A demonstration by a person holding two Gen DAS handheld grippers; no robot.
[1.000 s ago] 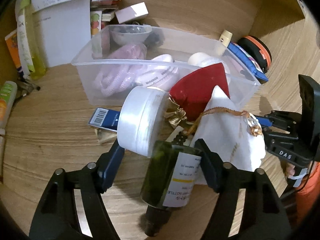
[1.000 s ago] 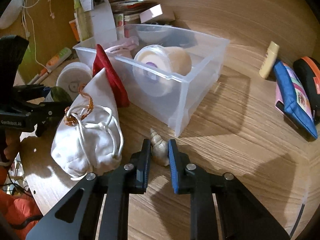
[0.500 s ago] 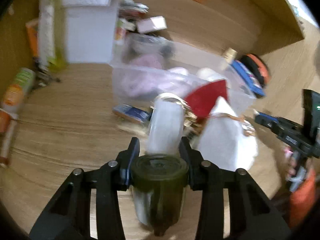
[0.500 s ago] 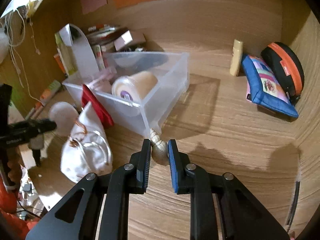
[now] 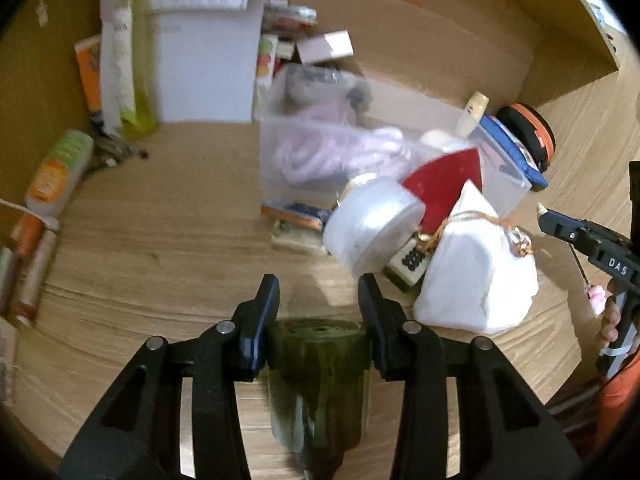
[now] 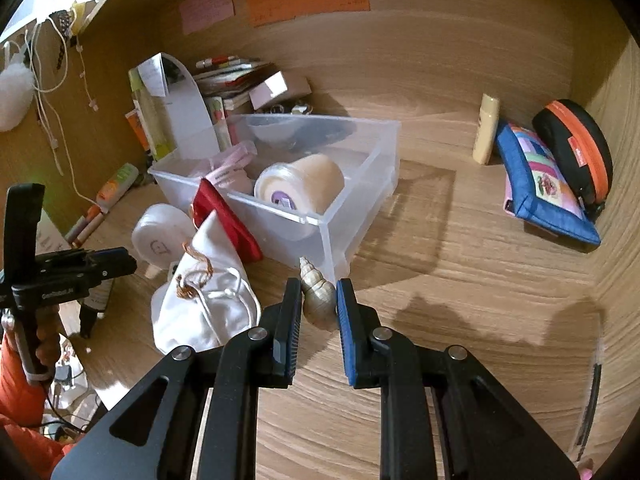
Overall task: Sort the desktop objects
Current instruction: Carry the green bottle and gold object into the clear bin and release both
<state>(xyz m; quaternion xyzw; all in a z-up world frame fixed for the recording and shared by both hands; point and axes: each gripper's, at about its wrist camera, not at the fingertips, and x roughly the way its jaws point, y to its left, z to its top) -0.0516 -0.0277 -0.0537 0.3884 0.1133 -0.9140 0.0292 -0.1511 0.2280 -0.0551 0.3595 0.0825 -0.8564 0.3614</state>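
Shell: your right gripper (image 6: 318, 306) has its fingers clamped on the spiral shell (image 6: 319, 296), lifted just in front of the clear bin (image 6: 360, 184).
Bottle: your left gripper (image 5: 318, 308) pinches the dark green bottle (image 5: 318, 380), fingers partly closed, well before that bin.
Pouch: the white drawstring pouch (image 6: 204, 304) lies on the table (image 6: 460, 280), beside the bin.

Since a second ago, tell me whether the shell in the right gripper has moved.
Yes. The shell, clamped in the right gripper, has come up off the desk; it now overlaps the near corner of the clear bin.
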